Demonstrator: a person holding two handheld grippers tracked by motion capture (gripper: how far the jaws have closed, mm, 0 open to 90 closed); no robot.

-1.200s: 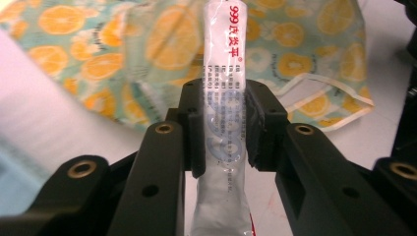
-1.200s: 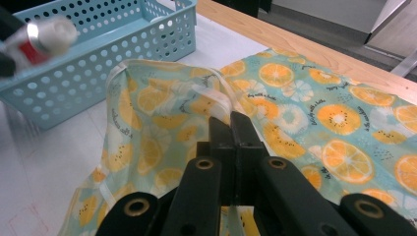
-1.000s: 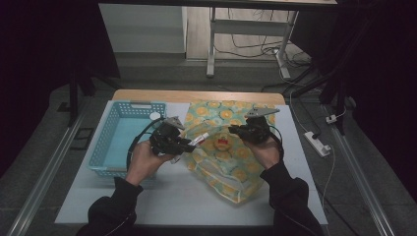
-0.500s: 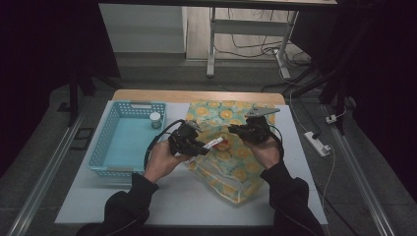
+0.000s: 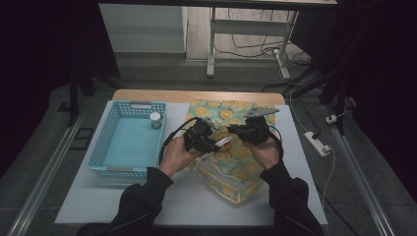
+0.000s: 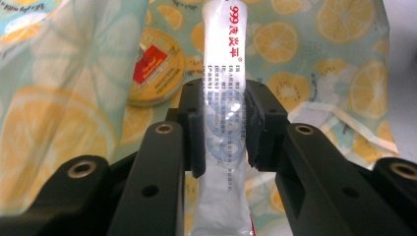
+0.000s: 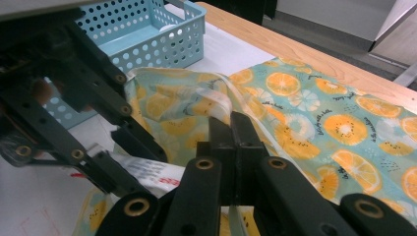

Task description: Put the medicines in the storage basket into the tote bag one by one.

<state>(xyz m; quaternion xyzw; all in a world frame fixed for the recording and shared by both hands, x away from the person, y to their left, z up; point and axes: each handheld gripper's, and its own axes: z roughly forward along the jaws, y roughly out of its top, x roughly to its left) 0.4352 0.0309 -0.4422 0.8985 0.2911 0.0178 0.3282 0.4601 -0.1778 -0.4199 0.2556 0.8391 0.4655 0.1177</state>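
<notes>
A white ointment tube (image 6: 223,123) stands clamped between the narrowly set pads of the left gripper (image 6: 223,125) above the open mouth of the citrus-print pouch (image 5: 231,162). The right gripper (image 7: 232,142), its jaws pressed together, pinches the pouch's pale rim (a thin edge between the pads). A round yellow tin (image 6: 157,66) lies half-covered by fabric; the tube's lower end runs out of frame.

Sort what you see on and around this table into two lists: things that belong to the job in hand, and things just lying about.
In the job:
- left tongs, shut on the white tube
- right tongs, pinching the bag's edge
- lemon-print bag
- blue basket, with a small jar in it
- round tin in the bag

Lying about:
- power strip on the floor
- cables behind the table
</notes>
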